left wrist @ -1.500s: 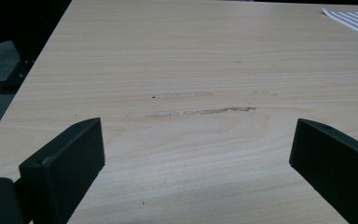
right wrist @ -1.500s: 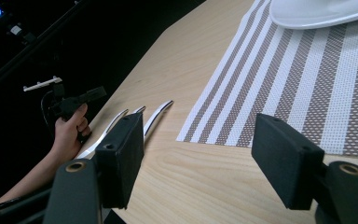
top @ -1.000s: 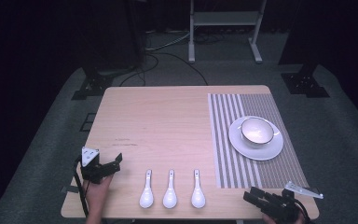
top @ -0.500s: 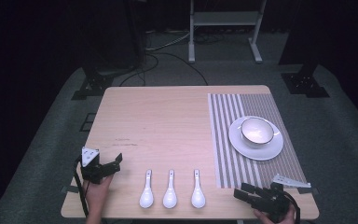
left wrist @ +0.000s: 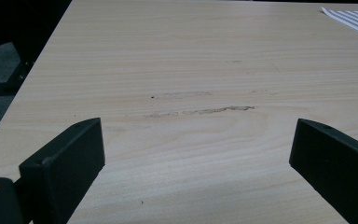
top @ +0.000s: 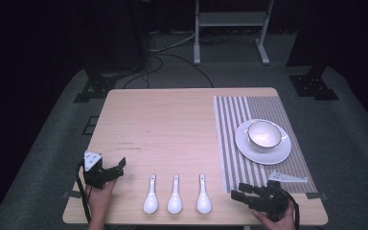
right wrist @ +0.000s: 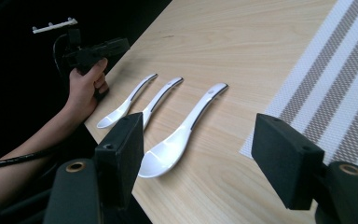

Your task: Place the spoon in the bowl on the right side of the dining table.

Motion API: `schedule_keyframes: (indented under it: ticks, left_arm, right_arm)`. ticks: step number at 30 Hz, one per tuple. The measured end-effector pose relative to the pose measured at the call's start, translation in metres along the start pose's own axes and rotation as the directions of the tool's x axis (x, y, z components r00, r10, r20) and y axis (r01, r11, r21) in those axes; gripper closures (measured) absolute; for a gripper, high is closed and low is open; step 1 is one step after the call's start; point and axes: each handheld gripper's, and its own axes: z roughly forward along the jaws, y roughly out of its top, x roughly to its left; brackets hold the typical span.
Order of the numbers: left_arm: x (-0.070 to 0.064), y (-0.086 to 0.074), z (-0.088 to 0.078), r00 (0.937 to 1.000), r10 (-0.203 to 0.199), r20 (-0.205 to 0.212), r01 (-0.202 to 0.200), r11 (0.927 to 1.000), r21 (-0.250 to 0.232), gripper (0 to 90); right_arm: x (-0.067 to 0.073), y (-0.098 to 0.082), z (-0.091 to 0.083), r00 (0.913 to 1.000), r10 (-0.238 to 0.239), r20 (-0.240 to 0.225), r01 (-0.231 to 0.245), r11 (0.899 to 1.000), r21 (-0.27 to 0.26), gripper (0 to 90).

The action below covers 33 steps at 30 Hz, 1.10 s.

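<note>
Pointing toward the row of spoons, the right tool [top: 239,195] sits low at the near edge of the surface [top: 172,124], jaws spread wide and empty. The nearest spoon [right wrist: 182,133] lies just left of the striped mat [top: 254,139], its bowl toward the near edge and its handle running away from the person. In the right gripper view this spoon lies between the jaws but farther off, its bowl close to the left jaw. Two more spoons, the middle one [top: 175,195] and the far one [top: 150,196], lie parallel beside it, near each other but apart.

The left tool [top: 106,171] rests at the near left corner, also wide and holding nothing, looking out over bare wood.

The likely aim is a grasp on the nearest spoon, perhaps to carry it to the bowl [top: 264,134] on the plate [top: 263,151]. Several risks follow. The spoon looks glazed and smooth, so jaws closing on its rounded bowl could squeeze it out sideways. It lies flat, so a shallow approach may push it along the surface into the middle spoon. Its bowl sits near the edge, and a nudge that way could tip it off. A grip on the slim handle may let it swing.
</note>
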Motion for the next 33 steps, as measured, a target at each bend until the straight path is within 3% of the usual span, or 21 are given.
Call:
schedule_keyframes:
  ticks: [10,20,33]
  left_arm:
    - [-0.001,0.0,0.0,1.0,0.01,-0.002,-0.01,0.9999,0.011,2.0]
    - [-0.001,0.0,0.0,0.9999,0.014,-0.003,-0.014,0.9998,0.013,2.0]
    - [-0.001,0.0,0.0,0.9999,0.016,-0.005,-0.015,0.9998,0.013,2.0]
  right_arm:
    - [0.012,0.018,0.024,0.9994,-0.036,-0.003,0.036,0.997,0.073,33.4]
    - [0.014,0.027,0.045,0.9994,-0.033,-0.013,0.034,0.993,0.116,33.5]
    - [0.004,0.035,0.07,0.9993,0.033,-0.02,-0.03,0.985,0.17,34.0]
